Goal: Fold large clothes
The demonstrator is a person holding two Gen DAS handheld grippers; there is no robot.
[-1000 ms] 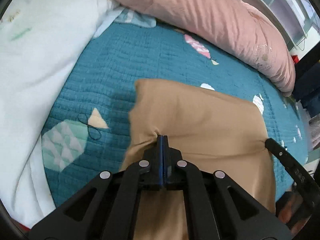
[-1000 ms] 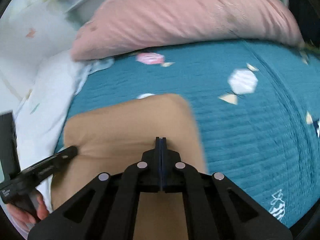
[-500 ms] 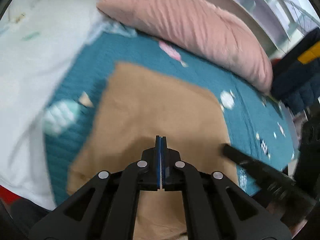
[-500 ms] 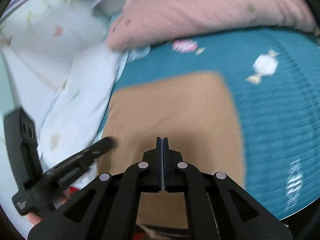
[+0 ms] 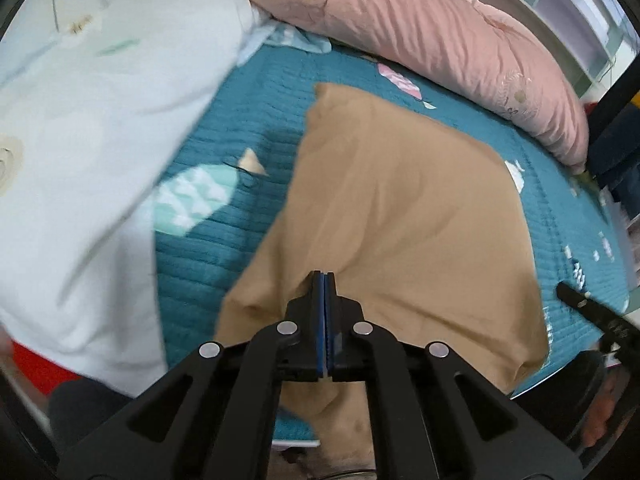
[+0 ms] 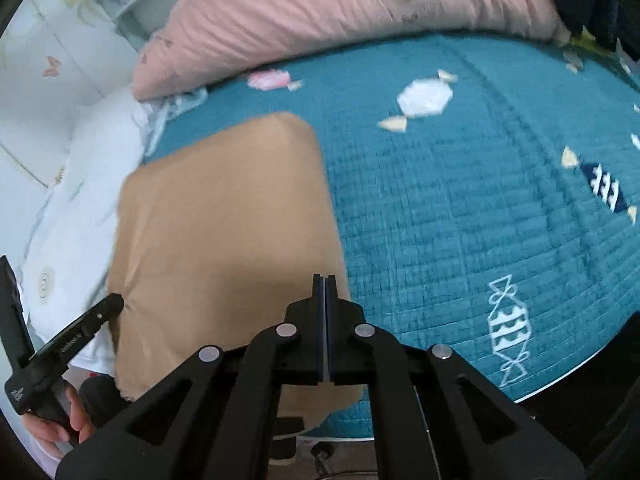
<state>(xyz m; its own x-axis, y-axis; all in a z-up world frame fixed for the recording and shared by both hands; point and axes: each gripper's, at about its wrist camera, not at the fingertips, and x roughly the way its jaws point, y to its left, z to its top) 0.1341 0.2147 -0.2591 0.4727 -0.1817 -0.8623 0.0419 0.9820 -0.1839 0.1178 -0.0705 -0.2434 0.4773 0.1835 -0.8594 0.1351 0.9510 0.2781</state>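
Note:
A tan garment [image 5: 404, 216] lies spread on the teal quilt [image 5: 248, 116]; its near part hangs over the bed's front edge. It also shows in the right wrist view [image 6: 224, 216]. My left gripper [image 5: 324, 280] is shut, pinching a fold of the tan cloth near its left near side. My right gripper [image 6: 325, 280] is shut at the cloth's right near edge, and the cloth runs under its jaws. The right gripper's tip shows in the left wrist view [image 5: 576, 300], the left gripper's tip in the right wrist view [image 6: 108, 308].
A long pink pillow [image 5: 432, 40] lies along the far side of the bed. A white duvet [image 5: 80, 152] is heaped at the left. Dark clothing [image 5: 616, 148] hangs at the far right. The bed's front edge [image 6: 560, 384] is close below the grippers.
Both grippers have drawn back toward the bed's front edge and risen, pulling the tan cloth's near part over the edge. The cloth now lies longer and flatter on the quilt.

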